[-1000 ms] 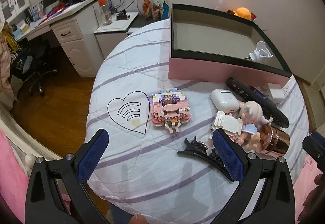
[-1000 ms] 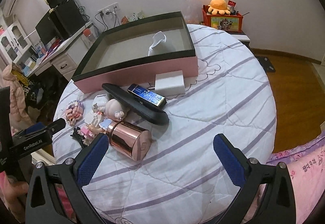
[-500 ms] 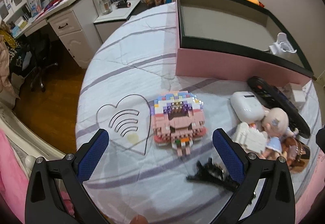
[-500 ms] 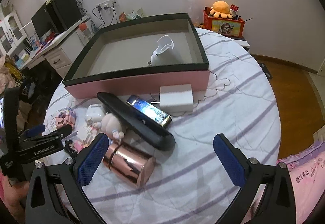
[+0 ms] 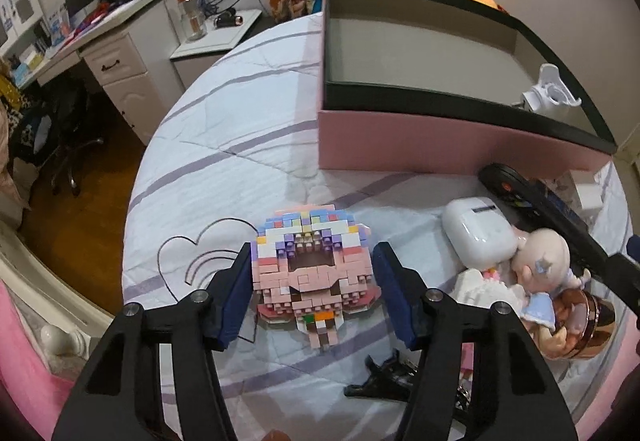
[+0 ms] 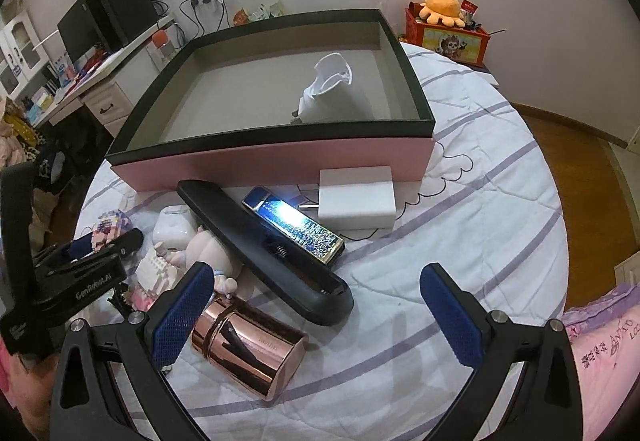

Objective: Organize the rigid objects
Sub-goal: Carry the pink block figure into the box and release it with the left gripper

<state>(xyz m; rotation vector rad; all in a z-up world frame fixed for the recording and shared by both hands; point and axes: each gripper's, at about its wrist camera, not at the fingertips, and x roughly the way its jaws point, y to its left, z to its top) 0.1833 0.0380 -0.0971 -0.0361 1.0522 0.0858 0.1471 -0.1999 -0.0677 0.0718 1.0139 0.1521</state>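
The left gripper (image 5: 314, 289) is closing its blue pads around the pink brick model (image 5: 314, 273); the left pad sits against the model's side, while whether the right pad touches cannot be told. The model lies on the striped bedcover (image 5: 240, 145), beside a printed heart (image 5: 192, 261). To its right lie a white earbud case (image 5: 478, 231), a doll (image 5: 540, 261) and a black hair clip (image 5: 388, 377) nearer the camera. The right gripper (image 6: 316, 311) has its fingers wide apart and empty above a copper-coloured tin (image 6: 250, 349) lying on its side. Beyond the tin lie a long black case (image 6: 264, 245), a shiny blue lighter (image 6: 296, 225) and a white block (image 6: 356, 197). Farther off stands the pink box (image 6: 280, 161), holding a white plastic piece (image 6: 326, 91).
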